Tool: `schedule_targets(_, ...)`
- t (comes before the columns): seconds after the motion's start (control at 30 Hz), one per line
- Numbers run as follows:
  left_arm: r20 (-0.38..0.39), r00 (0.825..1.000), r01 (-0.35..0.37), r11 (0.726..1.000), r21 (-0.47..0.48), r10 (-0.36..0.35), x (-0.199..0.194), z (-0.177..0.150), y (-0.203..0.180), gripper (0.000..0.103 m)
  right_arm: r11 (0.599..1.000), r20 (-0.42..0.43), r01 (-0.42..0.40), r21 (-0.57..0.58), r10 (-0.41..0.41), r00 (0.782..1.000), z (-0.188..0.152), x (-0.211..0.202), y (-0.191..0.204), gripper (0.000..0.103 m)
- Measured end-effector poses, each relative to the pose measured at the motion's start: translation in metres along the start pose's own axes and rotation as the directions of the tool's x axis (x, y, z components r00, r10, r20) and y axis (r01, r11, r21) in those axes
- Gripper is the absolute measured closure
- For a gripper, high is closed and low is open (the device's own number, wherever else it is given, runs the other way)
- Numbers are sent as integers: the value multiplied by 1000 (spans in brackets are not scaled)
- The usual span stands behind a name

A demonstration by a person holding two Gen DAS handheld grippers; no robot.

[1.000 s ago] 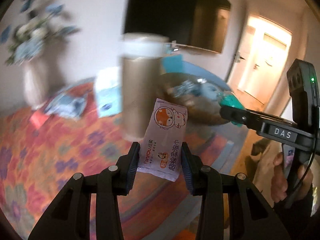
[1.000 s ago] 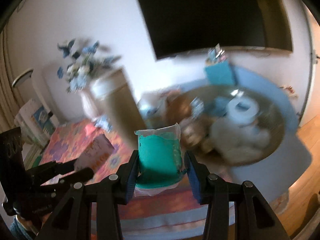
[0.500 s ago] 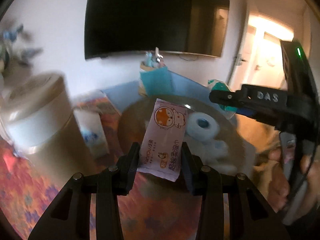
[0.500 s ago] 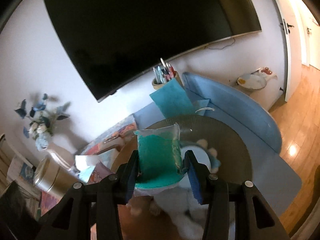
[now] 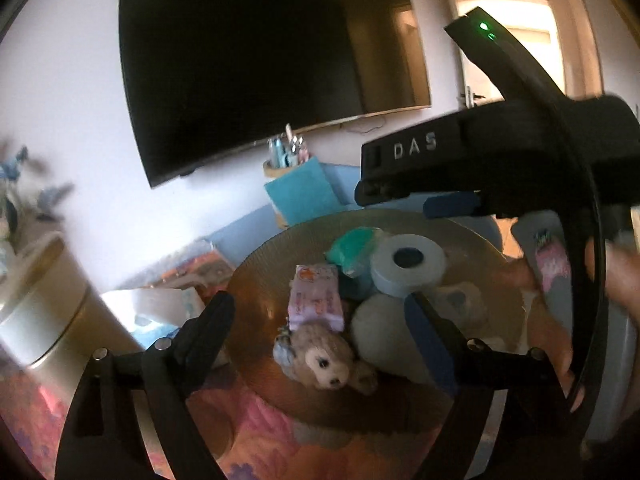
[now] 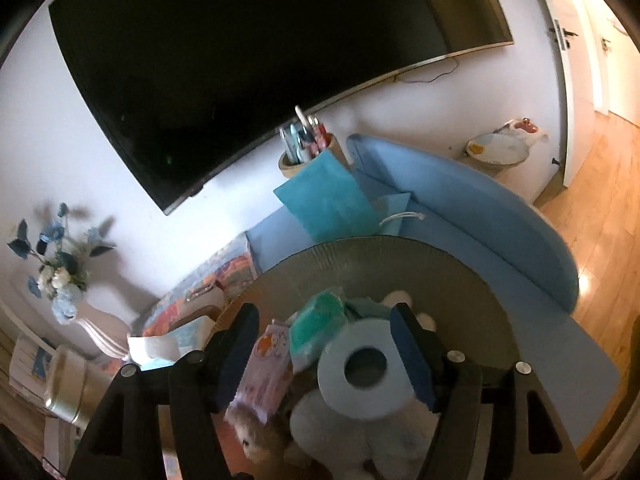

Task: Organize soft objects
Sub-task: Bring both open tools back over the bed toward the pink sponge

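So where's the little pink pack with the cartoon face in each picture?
Left wrist: the pink pack lies mid-frame in the round basket, just above the brown plush toy.
Right wrist: the same pack sits lower left of centre, beside the left finger.
Shared landmark: the blue tissue roll to its right.

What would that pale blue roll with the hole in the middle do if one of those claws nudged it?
The blue roll looks like soft paper, so it is probably light and would slide or shift easily. It lies flat, hole up, propped on a white plush toy in the round basket, so it seems likelier to slip off than to roll. Squeezed, it would probably dent.
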State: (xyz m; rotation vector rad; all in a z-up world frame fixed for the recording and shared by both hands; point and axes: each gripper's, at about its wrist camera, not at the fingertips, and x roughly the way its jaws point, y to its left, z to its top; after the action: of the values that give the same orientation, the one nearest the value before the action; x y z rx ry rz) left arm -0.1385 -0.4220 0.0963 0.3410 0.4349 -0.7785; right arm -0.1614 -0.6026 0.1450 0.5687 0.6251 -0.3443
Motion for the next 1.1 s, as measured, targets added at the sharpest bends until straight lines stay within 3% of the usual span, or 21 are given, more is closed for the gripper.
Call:
schedule_targets(0.23, 49, 999, 21, 999, 44, -23, -60, -20, -13, 13, 997, 54, -40, -59, 44, 998, -43, -59, 15, 36)
schedule_targets(0.37, 49, 999, -16, 999, 51, 13, -93, -36, -3, 13, 988, 58, -69, -141, 78, 995, -83, -82, 35, 36)
schedule_targets(0.47, 24, 999, -32, 999, -5, 32, -121, -55, 26, 13, 970, 39, -97, -224, 108, 993, -111, -89, 57, 36)
schedule_targets(0.63, -31, 993, -116, 988, -100, 114, -143, -81, 89, 13, 895, -73, -219, -390, 207, 976, -155, -84, 127, 35)
schedule_targets(0.7, -69, 985, -168, 973, -158, 159, -151, -93, 122, 13, 854, -121, -250, -456, 219, 968, -173, -76, 167, 24)
schedule_targets(0.73, -92, 979, -198, 961, -193, 183, -155, -99, 141, 13, 841, -137, -254, -478, 214, 967, -181, -71, 181, 10)
schedule_targets(0.77, -115, 971, -229, 949, -216, 208, -158, -104, 158, 13, 828, -147, -252, -501, 206, 968, -189, -67, 196, 5)
schedule_targets(0.83, -168, 948, -305, 925, -227, 271, -155, -113, 185, 13, 788, -163, -240, -567, 179, 970, -208, -52, 232, 5)
schedule_targets(0.87, -212, 920, -374, 902, -215, 331, -151, -121, 204, 13, 760, -171, -231, -607, 159, 972, -217, -44, 250, 5)
schedule_targets(0.97, -306, 855, -484, 854, -189, 418, -136, -141, 249, 13, 708, -168, -186, -681, 96, 981, -232, -18, 287, 5)
schedule_targets(1.03, -344, 832, -518, 830, -205, 434, -129, -156, 273, 13, 701, -169, -162, -694, 60, 984, -235, 9, 308, 5)
schedule_targets(1.1, -374, 827, -528, 809, -257, 421, -124, -171, 298, 13, 715, -180, -161, -680, 50, 982, -234, 28, 320, 5)
